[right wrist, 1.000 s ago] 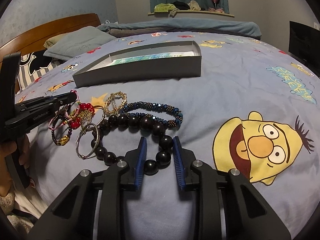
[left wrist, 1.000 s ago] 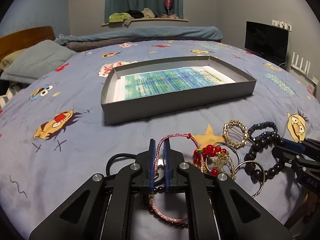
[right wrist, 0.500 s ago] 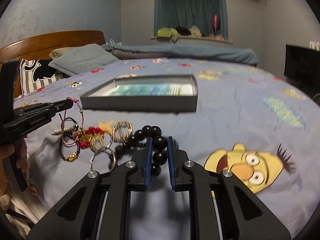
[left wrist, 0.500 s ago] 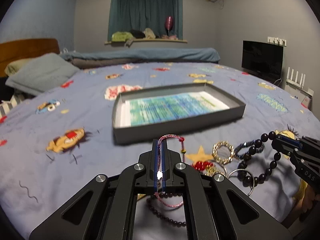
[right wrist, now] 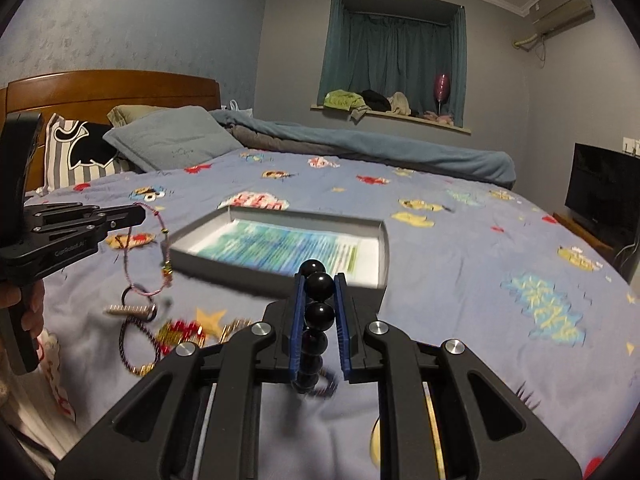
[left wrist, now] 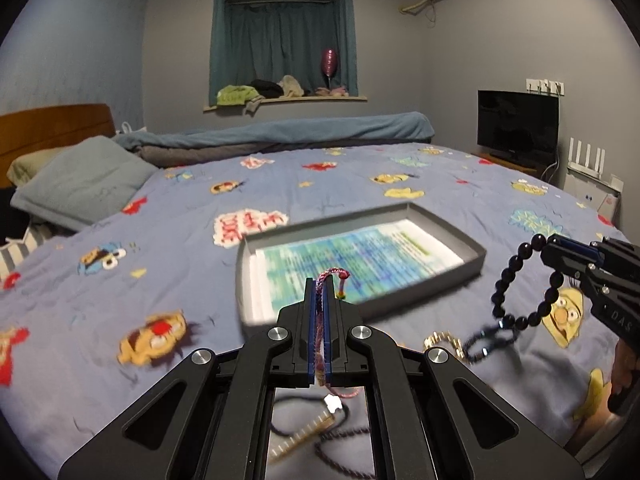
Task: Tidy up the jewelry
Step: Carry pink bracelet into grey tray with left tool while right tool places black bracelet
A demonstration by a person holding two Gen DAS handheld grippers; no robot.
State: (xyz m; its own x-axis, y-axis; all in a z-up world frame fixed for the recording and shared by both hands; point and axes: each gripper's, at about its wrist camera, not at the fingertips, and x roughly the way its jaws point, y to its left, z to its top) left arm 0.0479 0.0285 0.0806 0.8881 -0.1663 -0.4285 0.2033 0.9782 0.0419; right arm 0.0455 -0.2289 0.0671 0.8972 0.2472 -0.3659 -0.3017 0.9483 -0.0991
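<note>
**Ana:** Pink braided cord, that's the woven bracelet caught in the left gripper, jaws pressed flat together on the strand, and it hangs clear of the bedspread with a loop dangling below the fingers.

**Ben:** And over on the right gripper, a chunky black round-bead bracelet, jaws pinching a bead between the blue pads, the rest of the string drooping underneath. Something darker and blurred trails off its lower end; I can't tell whether it's hooked on or merely behind.

**Ana:** So both hands are loaded and up in the air. I'd call this the carry step: pick done, drop-off not yet made.

**Ben:** Target looks obvious, the shallow grey cardboard tray with the printed paper lining, sitting just beyond both grippers.

**Ana:** Meanwhile the leftover pile, red beads, gold pieces, a dark cord bracelet, lies on the bedspread near the front edge.

**Ben:** Next move, in my view: bring each bracelet forward over the tray rim, lower until the slack settles on the paper, then spread the jaws. Keep the two apart so they don't tangle.
</note>
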